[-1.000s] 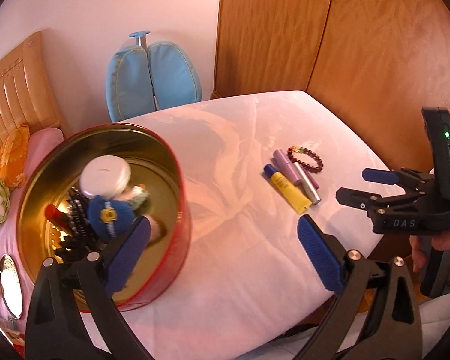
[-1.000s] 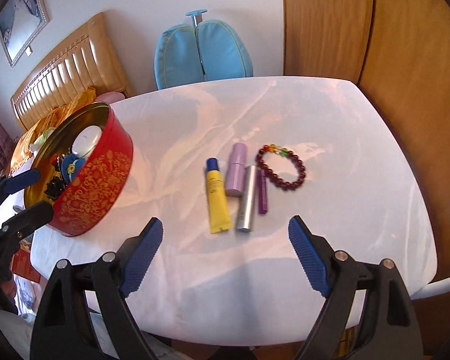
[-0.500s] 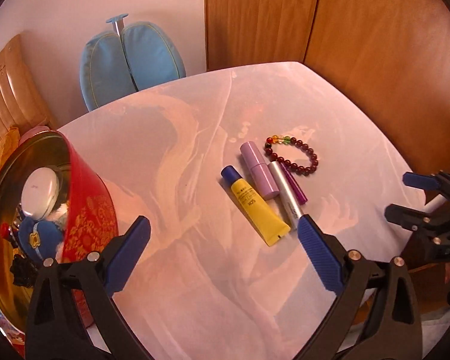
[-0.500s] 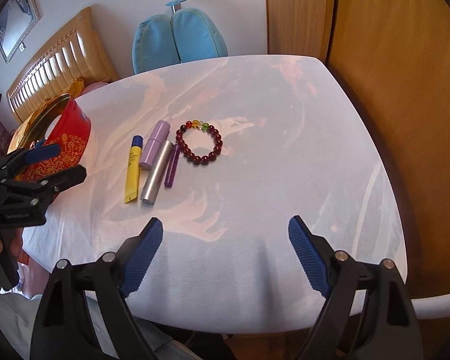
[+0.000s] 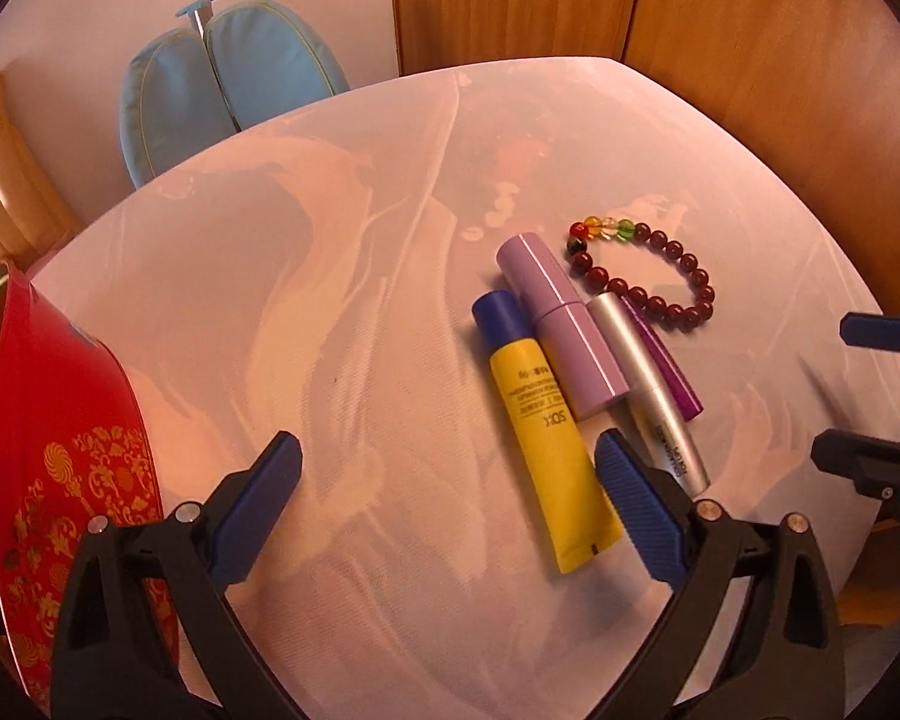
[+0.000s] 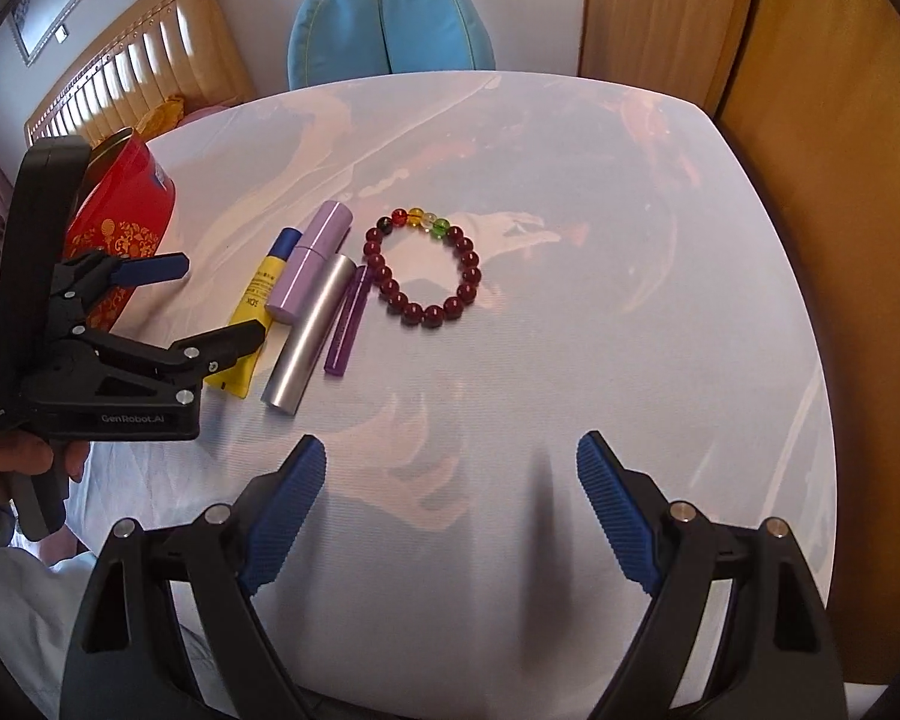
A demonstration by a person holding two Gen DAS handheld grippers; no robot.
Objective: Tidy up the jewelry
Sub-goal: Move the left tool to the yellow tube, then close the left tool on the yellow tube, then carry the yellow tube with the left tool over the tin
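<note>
A dark red bead bracelet (image 6: 424,267) with a few coloured beads lies flat on the white table (image 6: 570,360); it also shows in the left wrist view (image 5: 648,276). Left of it lie a purple stick (image 6: 348,324), a silver tube (image 6: 312,336), a lilac tube (image 6: 312,270) and a yellow tube (image 5: 540,426). A red round tin (image 5: 72,480) stands at the table's left edge. My left gripper (image 5: 444,504) is open and empty, over the table near the yellow tube. My right gripper (image 6: 450,504) is open and empty, short of the bracelet.
A blue padded chair (image 6: 390,24) stands behind the table. Wooden wardrobe doors (image 6: 810,90) rise at the right. A wooden headboard (image 6: 138,60) and bedding lie at the far left. My left gripper also shows in the right wrist view (image 6: 210,300), beside the yellow tube.
My left gripper has swung from over the tin toward the tubes. My right gripper has shifted right and closer, bringing the bracelet to the middle of its view.
</note>
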